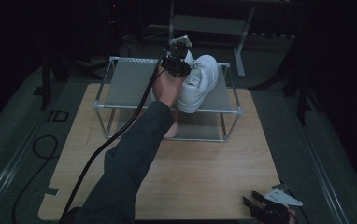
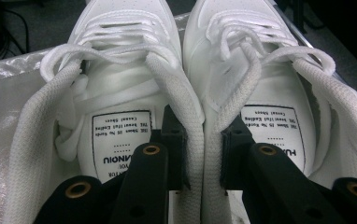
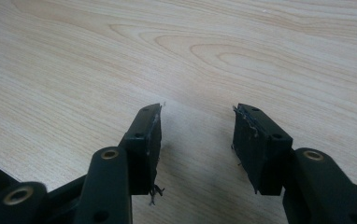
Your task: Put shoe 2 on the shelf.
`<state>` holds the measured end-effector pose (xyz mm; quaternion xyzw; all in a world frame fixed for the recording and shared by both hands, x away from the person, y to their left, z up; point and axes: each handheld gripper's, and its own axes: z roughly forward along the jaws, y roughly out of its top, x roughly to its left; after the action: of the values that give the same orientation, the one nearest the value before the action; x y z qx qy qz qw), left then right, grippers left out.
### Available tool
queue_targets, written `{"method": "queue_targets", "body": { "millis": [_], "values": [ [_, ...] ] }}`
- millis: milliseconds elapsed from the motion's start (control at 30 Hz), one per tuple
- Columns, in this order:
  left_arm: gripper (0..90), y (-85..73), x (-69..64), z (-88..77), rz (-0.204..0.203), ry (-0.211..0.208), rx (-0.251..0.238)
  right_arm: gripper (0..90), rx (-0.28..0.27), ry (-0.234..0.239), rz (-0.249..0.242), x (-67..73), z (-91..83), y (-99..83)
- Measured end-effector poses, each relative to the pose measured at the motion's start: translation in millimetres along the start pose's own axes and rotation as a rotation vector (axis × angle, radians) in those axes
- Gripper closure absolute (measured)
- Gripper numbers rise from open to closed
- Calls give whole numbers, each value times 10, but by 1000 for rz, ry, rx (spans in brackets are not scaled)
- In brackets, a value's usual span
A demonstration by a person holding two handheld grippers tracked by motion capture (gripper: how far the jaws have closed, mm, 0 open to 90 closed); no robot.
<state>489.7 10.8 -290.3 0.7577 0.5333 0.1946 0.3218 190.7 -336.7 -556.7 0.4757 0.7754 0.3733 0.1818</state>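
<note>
My left tongs [image 2: 203, 140] clamp the touching inner collars of two white shoes [image 1: 196, 84] on the far rack [image 1: 120, 106], laces [image 2: 120, 51] beyond. My right tongs [image 3: 197, 140] stand apart, empty, over the near-right desk [image 1: 204, 172].

You see two white sneakers [image 2: 186, 70] with white laces and black-print insole labels, silver-grey rack shelf [image 1: 130, 84] at 9 o'clock of them, pale woodgrain table [image 1: 204, 172], your black left gripper [image 2: 203, 149], black right gripper [image 3: 196, 140], dark grey sleeve [image 1: 130, 158].
</note>
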Motion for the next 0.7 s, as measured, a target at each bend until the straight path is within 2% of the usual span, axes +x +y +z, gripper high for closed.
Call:
{"method": "queue_targets", "body": {
  "millis": [67, 300, 433, 700],
  "values": [
    [763, -2, 14, 4, -16, -1, -3, 510, 0, 0, 1, 0, 0, 1],
    [764, 1, 22, 26, -30, 13, 2, 510, 0, 0, 1, 1, 0, 1],
    [764, 4, 12, 33, -28, 33, 7, 510, 0, 0, 0, 0, 0, 0],
    [764, 10, 44, 41, -51, 62, 6, 511, 1, 0, 0, 1, 0, 2]
  ]
}}
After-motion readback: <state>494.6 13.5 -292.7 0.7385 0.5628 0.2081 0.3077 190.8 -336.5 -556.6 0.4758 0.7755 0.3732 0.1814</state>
